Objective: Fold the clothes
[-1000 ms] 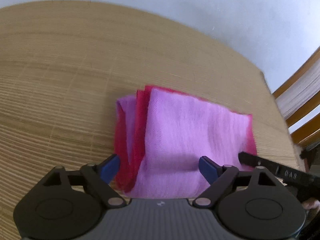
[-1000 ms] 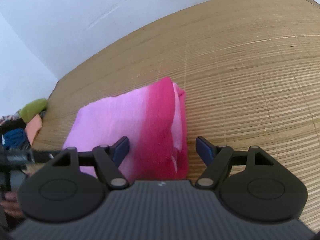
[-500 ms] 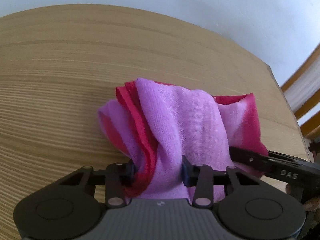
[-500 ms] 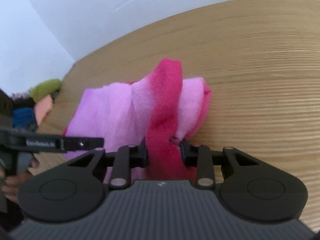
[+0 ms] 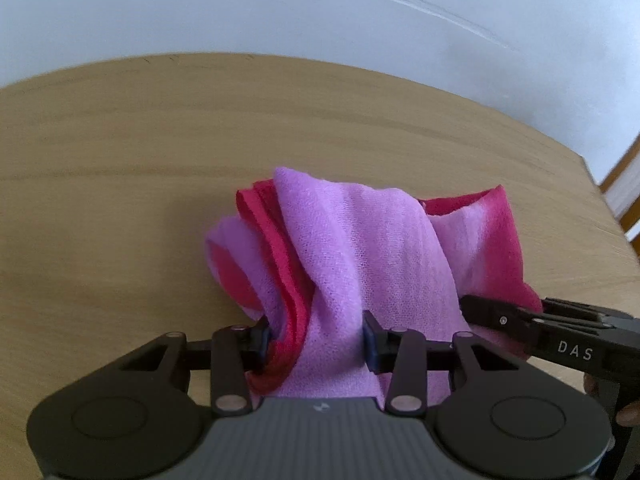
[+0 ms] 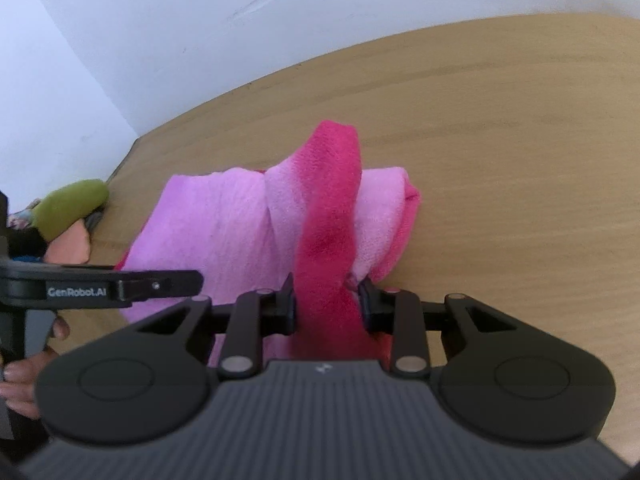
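A folded pink and magenta cloth is bunched up over the wooden table. My left gripper is shut on its near left edge, with folds of cloth squeezed between the jaws. My right gripper is shut on the magenta edge of the same cloth at its near right end. Each gripper shows in the other's view: the right one at the lower right, the left one at the left. The cloth's near edge is raised and sags between the two grips.
A pile of other clothes, green, orange and blue, lies at the table's left end by the white wall. A wooden frame stands beyond the table's right edge.
Both grippers went from open over the flat folded cloth to shut on its near edge. They have lifted that edge, so the cloth bunches up and the view looks higher.
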{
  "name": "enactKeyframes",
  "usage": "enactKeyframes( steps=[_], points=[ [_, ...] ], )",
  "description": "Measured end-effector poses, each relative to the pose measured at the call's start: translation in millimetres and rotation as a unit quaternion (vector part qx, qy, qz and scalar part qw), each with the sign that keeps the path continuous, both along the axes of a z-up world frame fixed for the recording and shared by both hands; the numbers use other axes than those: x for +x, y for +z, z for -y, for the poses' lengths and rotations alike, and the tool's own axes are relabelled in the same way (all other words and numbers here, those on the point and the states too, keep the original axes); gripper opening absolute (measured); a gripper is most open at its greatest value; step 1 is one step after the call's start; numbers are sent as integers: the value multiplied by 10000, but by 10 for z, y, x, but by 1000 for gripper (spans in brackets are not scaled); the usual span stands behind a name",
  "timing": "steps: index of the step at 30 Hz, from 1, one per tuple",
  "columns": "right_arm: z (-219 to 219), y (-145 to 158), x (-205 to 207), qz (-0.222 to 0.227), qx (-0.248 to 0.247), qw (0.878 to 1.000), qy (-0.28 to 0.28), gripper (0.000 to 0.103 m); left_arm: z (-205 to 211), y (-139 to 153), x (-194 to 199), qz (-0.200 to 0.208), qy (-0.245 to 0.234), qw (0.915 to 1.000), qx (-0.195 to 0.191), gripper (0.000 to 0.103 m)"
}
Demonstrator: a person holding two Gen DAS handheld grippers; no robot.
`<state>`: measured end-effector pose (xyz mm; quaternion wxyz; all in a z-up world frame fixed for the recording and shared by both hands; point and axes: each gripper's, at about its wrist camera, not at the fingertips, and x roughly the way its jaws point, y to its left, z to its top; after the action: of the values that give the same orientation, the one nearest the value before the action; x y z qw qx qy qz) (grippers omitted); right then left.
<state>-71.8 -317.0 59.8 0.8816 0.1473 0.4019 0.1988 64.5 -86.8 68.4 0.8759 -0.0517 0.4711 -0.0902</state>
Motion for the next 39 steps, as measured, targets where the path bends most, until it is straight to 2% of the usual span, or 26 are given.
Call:
enactKeyframes(
  steps=[3,9,17,22,25,27,30,32,34,36,37,39],
  points=[
    [-386,14,348,114,-94,9999,-11,32,-364,-9,335,75,111,9999,29,44],
    [-885,-48,1123,150,-119,9996,-213,32,-1010,-68,1078,249,234,9994,-62,46],
    [-1222,-95,2106,292,-175,9982,-484,32,-1302,-131,1733,539,251,9982,15,49],
    [-1324,-105,2635,382,-313,9973,-536,35,-1499,-170,2098,468,424,9980,18,53],
    [-1248,6,2664,544,-386,9965,-498,41,-1501,46,2005,851,402,9955,99,53],
    [-1156,160,2575,867,-486,9934,-580,41,-1558,207,1932,1209,319,9915,374,53],
    [-1150,372,2358,1663,-716,9819,-561,40,-1577,352,2033,1446,30,9892,245,54],
    [-1245,370,2366,1641,-651,9841,-205,38,-1490,328,2103,1404,-158,9900,56,56],
    [-1415,228,2482,1432,-891,9856,111,37,-1386,146,2274,1139,-139,9929,327,56],
    [-1553,-18,2668,1101,-1255,9860,34,36,-1356,-130,2547,800,-25,9946,667,57],
    [-1574,-148,2759,953,-1313,9868,-23,36,-1362,-255,2615,673,33,9951,717,60],
    [-1571,-210,2794,1077,-1232,9864,-163,37,-1383,-311,2604,827,82,9940,717,63]
  ],
)
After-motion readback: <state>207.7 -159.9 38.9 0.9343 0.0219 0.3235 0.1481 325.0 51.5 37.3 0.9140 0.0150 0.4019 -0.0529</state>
